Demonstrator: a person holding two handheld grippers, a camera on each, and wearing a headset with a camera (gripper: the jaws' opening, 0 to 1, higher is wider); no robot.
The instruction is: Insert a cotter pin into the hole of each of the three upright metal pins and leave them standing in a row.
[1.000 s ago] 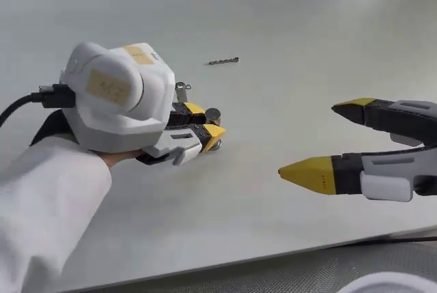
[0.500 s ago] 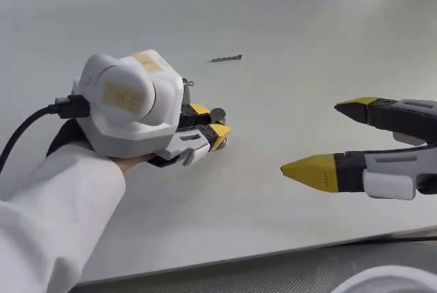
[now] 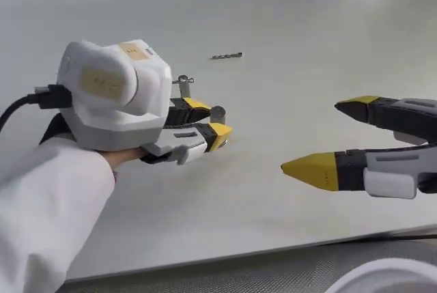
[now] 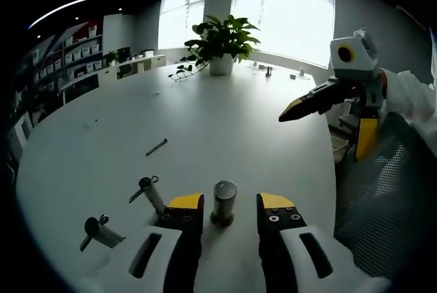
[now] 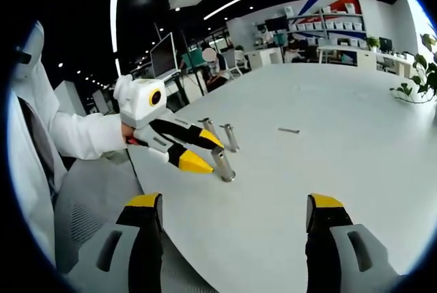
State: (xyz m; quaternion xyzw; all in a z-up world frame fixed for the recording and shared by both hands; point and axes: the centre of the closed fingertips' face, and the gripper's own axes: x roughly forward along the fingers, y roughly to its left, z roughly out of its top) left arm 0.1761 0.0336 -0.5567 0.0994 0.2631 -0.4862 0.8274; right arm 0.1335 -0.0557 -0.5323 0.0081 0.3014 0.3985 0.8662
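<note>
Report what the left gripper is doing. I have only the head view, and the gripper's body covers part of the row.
Observer: The left gripper has its jaws open on either side of an upright metal pin, with a gap on both sides.
Operator: Count the other pins.
Observer: Two more stand beside it, a nearer pin and a farther pin. Each has a cotter pin through its top.
Operator: Confirm the row.
Observer: In the right gripper view all three stand upright in a line. The one between the jaws is at the near end, and no cotter pin shows in it.
</note>
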